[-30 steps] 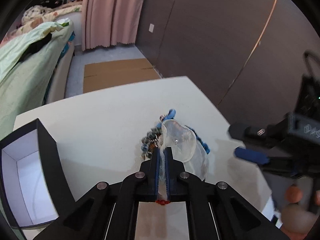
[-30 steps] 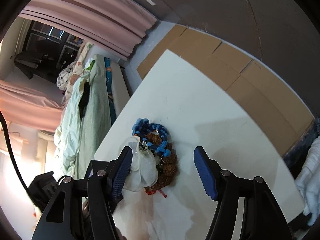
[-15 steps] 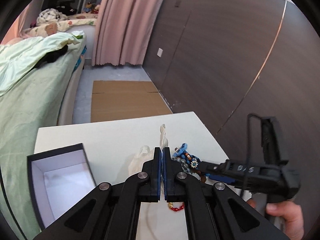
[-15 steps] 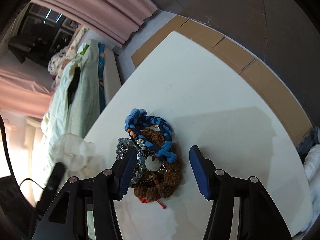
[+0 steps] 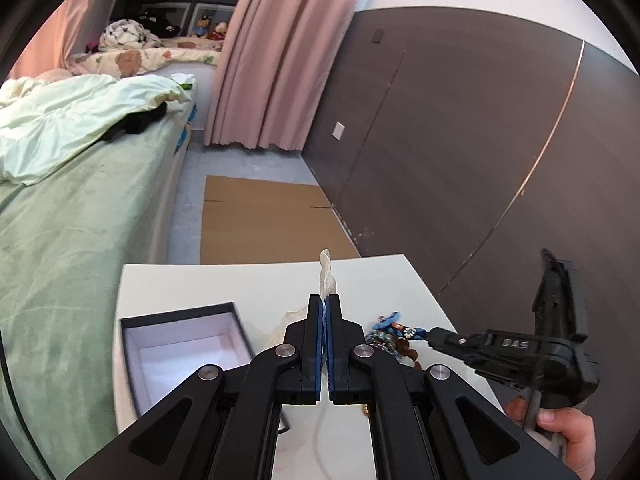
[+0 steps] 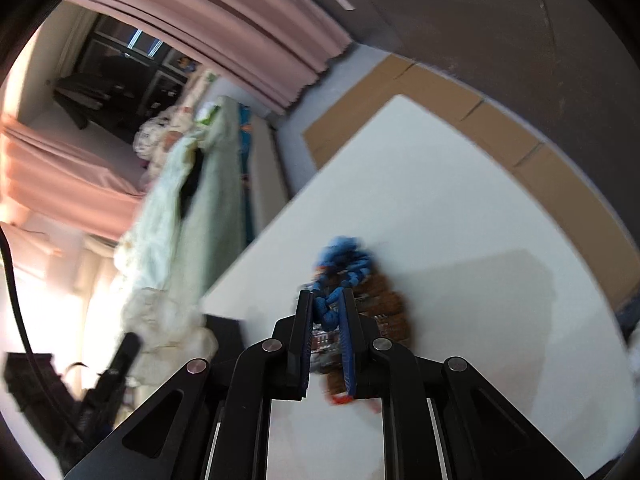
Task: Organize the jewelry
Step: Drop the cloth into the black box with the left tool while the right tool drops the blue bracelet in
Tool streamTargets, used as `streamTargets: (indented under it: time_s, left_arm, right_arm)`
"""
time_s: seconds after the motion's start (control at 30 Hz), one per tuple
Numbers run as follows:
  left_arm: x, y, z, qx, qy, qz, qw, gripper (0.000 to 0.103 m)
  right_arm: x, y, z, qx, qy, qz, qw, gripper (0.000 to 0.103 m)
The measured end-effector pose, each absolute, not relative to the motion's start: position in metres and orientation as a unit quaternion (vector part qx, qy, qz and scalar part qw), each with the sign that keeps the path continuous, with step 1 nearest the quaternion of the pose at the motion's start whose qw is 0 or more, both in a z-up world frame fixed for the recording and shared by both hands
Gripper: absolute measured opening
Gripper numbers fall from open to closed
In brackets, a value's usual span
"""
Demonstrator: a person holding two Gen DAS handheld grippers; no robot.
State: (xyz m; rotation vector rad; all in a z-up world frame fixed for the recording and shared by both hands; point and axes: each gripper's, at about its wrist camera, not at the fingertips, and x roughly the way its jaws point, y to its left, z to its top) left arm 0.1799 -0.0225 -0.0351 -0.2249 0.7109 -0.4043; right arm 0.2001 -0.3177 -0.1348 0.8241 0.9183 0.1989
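Note:
A pile of bracelets (image 5: 394, 336) lies on the white table (image 5: 240, 284): a blue braided one (image 6: 340, 264), a brown beaded one (image 6: 390, 300) and pale bead strands. My left gripper (image 5: 324, 300) is shut on a clear plastic bag (image 5: 325, 276), held above the table; the bag's twisted end sticks up between the fingers. My right gripper (image 6: 326, 300) is at the pile, its jaws closed around the blue braided bracelet. The right gripper also shows in the left wrist view (image 5: 436, 334), its tip at the pile.
An open black box with a white inside (image 5: 184, 348) stands on the table left of the bag. A bed with green covers (image 5: 60, 200) is to the left. Flat cardboard (image 5: 264, 220) lies on the floor beyond the table. A dark wall (image 5: 460, 152) is at the right.
My left gripper has lifted the bag up and away from the pile toward the box. My right gripper has come down onto the pile and closed from wide open onto the blue bracelet.

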Motion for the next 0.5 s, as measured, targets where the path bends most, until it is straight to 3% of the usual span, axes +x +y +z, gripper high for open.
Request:
streamTargets:
  time_s: [0.5]
  left_arm:
    - [0.181, 0.036, -0.047, -0.166, 0.388, -0.156, 0.893, 0.002]
  right_arm:
    - [0.193, -0.242, -0.045, 0.281, 0.386, 0.166, 0.863, 0.01]
